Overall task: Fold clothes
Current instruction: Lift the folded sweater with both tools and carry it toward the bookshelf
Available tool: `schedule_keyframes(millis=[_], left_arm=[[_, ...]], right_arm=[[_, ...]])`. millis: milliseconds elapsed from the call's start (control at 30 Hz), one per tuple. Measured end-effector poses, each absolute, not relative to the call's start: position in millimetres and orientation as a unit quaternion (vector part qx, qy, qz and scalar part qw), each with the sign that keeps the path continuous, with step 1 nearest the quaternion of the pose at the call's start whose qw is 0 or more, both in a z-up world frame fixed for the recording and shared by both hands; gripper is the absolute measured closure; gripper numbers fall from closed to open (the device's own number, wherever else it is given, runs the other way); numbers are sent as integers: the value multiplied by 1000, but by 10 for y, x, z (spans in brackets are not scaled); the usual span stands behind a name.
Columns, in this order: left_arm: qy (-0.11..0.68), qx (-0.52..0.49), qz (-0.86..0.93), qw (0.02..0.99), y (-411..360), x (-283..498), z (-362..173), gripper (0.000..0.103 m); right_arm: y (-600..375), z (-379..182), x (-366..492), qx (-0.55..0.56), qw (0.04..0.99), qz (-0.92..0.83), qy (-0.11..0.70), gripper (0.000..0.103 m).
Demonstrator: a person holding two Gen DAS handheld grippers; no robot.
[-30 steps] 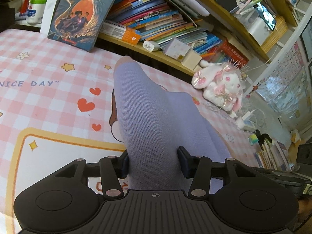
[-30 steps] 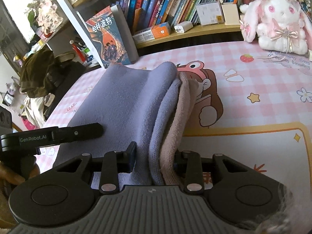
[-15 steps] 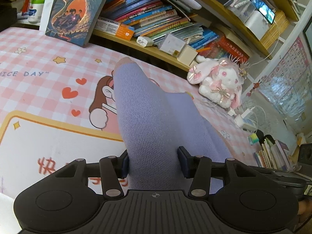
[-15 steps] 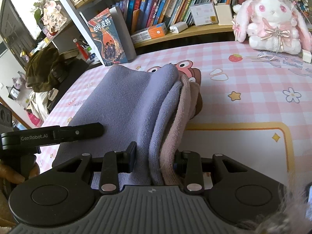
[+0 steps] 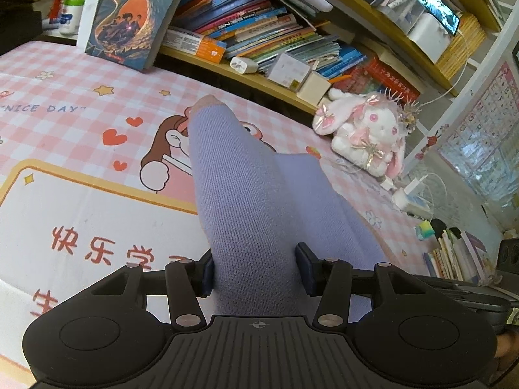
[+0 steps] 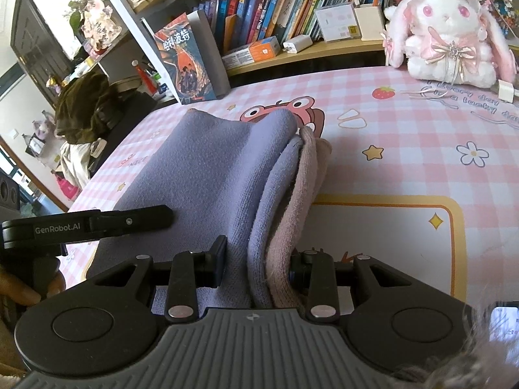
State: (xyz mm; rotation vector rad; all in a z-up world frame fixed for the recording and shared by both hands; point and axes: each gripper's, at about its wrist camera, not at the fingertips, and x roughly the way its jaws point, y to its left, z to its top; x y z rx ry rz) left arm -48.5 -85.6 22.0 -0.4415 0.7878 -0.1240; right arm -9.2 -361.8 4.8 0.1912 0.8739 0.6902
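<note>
A lavender knit garment [image 5: 246,201] with a beige-pink inner side lies folded on the pink checked table mat [image 5: 65,123]. My left gripper [image 5: 256,267] is shut on its near left edge, the fabric bunched thick between the fingers. In the right wrist view the same garment [image 6: 207,168] shows several stacked layers, lavender over beige. My right gripper [image 6: 258,262] is shut on that layered near edge. The left gripper's black body [image 6: 87,223] lies at the garment's left side.
A plush white-and-pink rabbit [image 5: 366,133] sits at the table's far right. A low shelf of books [image 5: 259,39] runs along the back, with a large upright book [image 5: 136,13] leaning at the left. Cables and a charger [image 5: 408,197] lie near the right edge.
Both grippers have drawn back toward the near edge with the garment held; more of the mat's white printed panel shows under the left gripper. The grips have not changed.
</note>
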Motion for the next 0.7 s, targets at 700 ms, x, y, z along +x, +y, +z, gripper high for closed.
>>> schedule_keyframes(millis=[700], left_arm=[[382,-204,-112,894,-589,-342,159,55]], right_arm=[[-3455,85,-203,90,862,287,408,72]])
